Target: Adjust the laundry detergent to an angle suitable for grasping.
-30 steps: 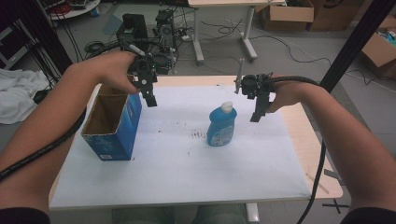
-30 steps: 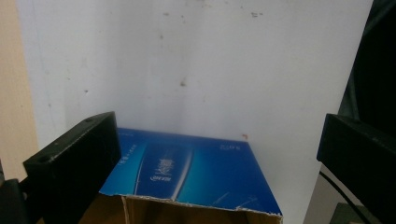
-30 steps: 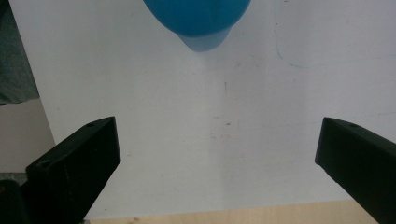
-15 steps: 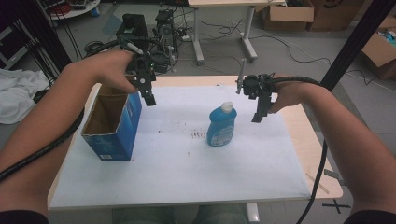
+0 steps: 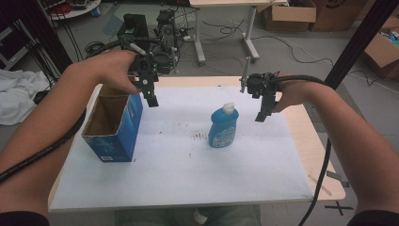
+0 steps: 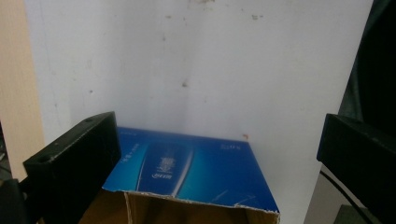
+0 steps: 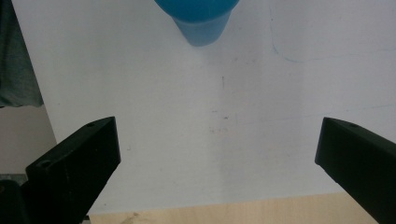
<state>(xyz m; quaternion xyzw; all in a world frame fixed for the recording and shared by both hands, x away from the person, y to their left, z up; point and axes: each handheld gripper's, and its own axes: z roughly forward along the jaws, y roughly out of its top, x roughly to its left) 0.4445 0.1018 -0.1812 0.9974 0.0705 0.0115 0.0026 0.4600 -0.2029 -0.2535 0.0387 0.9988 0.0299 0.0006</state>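
On white sheet (image 5: pixel 169 174): torn cardboard box (image 5: pixel 113 123) | smooth blue bottle (image 5: pixel 223 127) | left claw (image 5: pixel 151 99), right claw (image 5: pixel 261 114) both spread, empty

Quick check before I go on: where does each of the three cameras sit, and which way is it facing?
High view: above the person's side, looking forward and down; forearms, left gripper, right gripper.
Left gripper view: rides that gripper, faces down at the open blue box; both jaws spread.
Right gripper view: faces down at the table; jaws spread.
Shared: blue bottle, box.
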